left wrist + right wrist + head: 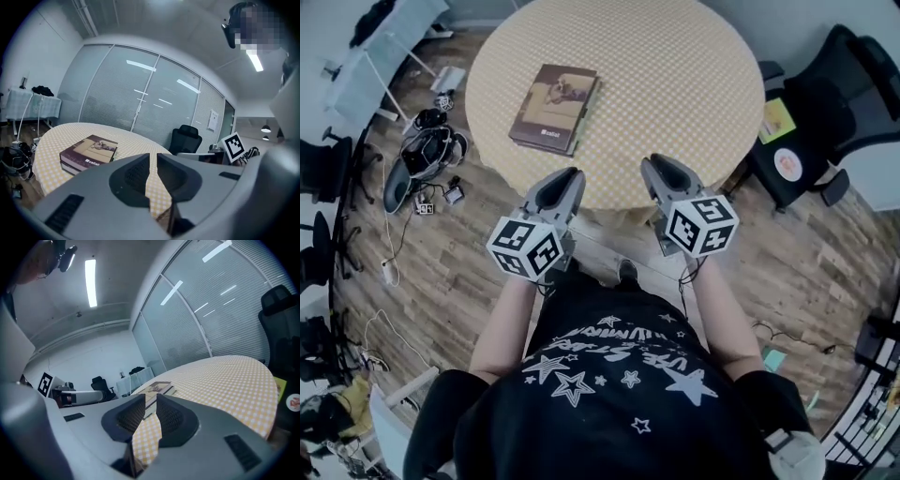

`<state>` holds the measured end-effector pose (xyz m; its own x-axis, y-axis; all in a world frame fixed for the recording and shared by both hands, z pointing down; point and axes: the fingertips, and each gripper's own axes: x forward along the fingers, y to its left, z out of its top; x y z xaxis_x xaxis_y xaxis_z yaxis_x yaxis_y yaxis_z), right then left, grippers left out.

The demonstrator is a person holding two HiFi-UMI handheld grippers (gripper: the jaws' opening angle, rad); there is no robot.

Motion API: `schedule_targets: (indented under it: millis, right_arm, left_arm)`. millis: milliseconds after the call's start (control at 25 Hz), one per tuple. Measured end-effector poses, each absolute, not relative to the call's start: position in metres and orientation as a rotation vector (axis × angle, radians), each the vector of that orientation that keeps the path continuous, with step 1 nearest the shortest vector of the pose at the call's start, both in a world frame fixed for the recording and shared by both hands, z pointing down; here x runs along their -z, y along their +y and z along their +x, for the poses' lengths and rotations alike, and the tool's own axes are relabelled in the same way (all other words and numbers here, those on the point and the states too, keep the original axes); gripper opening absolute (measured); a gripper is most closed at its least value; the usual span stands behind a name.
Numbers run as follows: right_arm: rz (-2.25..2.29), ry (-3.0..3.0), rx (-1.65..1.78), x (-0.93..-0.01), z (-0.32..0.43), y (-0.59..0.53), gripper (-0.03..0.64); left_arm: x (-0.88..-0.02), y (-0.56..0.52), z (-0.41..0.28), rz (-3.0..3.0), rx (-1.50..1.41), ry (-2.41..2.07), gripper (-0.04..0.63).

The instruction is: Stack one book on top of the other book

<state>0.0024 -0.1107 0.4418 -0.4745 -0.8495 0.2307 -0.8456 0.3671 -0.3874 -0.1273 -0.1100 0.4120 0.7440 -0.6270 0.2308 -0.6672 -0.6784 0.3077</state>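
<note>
Two books (555, 108) lie stacked on the table (675, 84). Left tongs (565, 178) and right tongs (662, 169) hang by its edge, narrow and empty.

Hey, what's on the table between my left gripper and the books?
Nothing: only bare yellow checkered tablecloth lies between the left gripper and the books. The head view shows it best, and the left gripper view agrees.

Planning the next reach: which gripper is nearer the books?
Left. The left gripper hangs at the near edge of the table, directly in line with the books. The right gripper is at the same edge but off to the books' right, farther away.
</note>
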Motion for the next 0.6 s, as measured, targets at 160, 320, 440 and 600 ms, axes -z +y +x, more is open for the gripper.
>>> schedule_targets:
  millis: [160,320,440,600]
  right_arm:
    - [-1.503,2.634,0.749,-0.443,-0.009,-0.107,0.083]
    - [-1.409,2.723,0.743,-0.445,-0.032,-0.104,0.081]
    - [-1.38,2.762,0.742,-0.445,-0.048,-0.104,0.077]
    - [-1.373,2.788,0.743,-0.444,-0.072,-0.101,0.071]
  left_arm:
    - [-0.409,-0.095,-0.138,2.543,-0.12,-1.084,0.052]
    - [-0.412,-0.079,-0.156,2.514,-0.113,-1.151,0.052]
    - [-0.417,-0.071,-0.173,2.484,-0.119,-1.183,0.052]
    - [-0.415,-0.061,-0.192,2.468,-0.085,-1.21,0.052]
